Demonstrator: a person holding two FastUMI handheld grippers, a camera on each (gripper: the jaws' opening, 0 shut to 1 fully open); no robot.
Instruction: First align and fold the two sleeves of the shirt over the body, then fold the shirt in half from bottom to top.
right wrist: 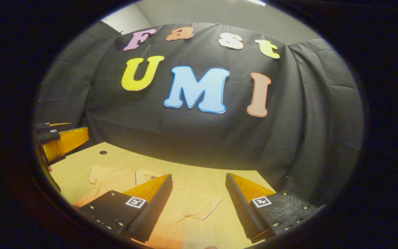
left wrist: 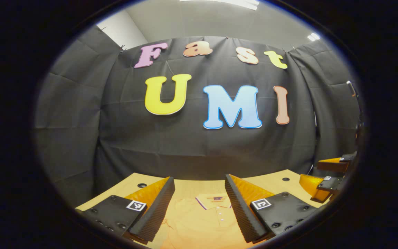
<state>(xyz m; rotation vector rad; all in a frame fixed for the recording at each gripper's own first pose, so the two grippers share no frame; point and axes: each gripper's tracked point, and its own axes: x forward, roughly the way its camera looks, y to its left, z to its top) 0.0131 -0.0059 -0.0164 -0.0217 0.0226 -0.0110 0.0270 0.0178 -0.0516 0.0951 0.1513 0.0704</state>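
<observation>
A: Shirt [left wrist: 199, 221]: soft matt cloth, lightly creased. Tabletop [right wrist: 199, 173]: smooth, pale, wood-look finish, faint sheen.

B: Fingers [left wrist: 150, 211]: ribbed rubbery matt inner faces; glossy translucent plastic backs. Wall cloth [left wrist: 192, 145]: matt, wrinkled fabric.

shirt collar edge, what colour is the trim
Purple trim on the orange polo shirt's collar, clearest in the left gripper view.

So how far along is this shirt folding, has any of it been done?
Nothing looks folded so far. The orange short-sleeved polo shirt lies flat on the pale wooden table, one sleeve spread out to the side. Both the left gripper and the right gripper hover above it, jaws open, holding nothing. Both sleeve folds and the bottom-to-top fold remain.
</observation>
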